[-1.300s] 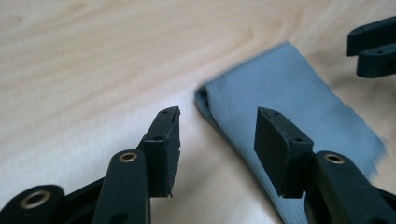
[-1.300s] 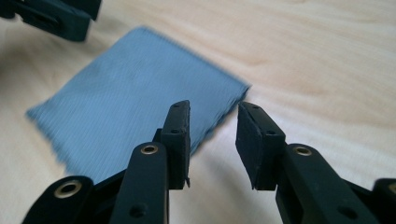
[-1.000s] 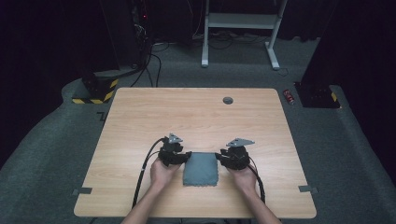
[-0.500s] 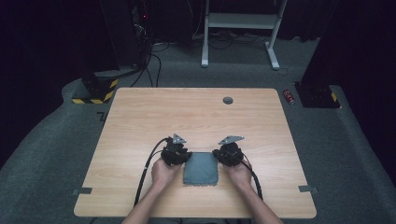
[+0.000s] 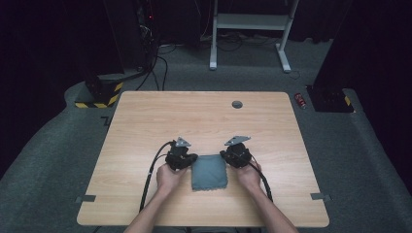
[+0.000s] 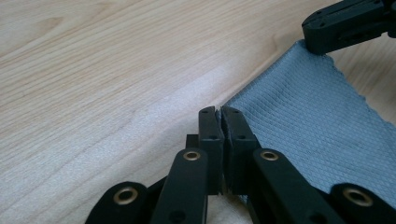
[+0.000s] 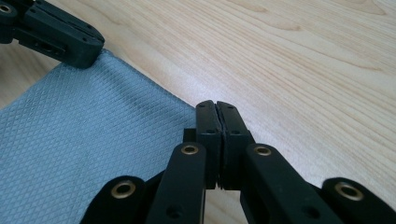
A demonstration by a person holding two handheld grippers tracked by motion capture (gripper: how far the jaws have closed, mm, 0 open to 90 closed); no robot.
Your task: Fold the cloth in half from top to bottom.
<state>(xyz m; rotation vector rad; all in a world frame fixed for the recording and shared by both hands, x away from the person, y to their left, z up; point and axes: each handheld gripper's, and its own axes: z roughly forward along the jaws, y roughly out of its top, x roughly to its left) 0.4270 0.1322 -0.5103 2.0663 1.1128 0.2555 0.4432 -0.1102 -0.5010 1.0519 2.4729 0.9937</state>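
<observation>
Two grippers | left gripper pinching cloth corner | right gripper pinching opposite corner

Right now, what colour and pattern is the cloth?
Grey-blue cloth with a fine diamond weave, clearest in the right gripper view.

Wooden table on grey carpet (dark room)

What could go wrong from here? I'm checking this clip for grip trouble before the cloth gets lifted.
1. Each gripper pinches only a far corner of the grey cloth: the left gripper and the right gripper hold at the very edge, so a corner might slip out on a pull.
2. The jaws sit low against the table, so they may scrape the wood.
3. Uneven lifting could bunch the cloth.
</observation>
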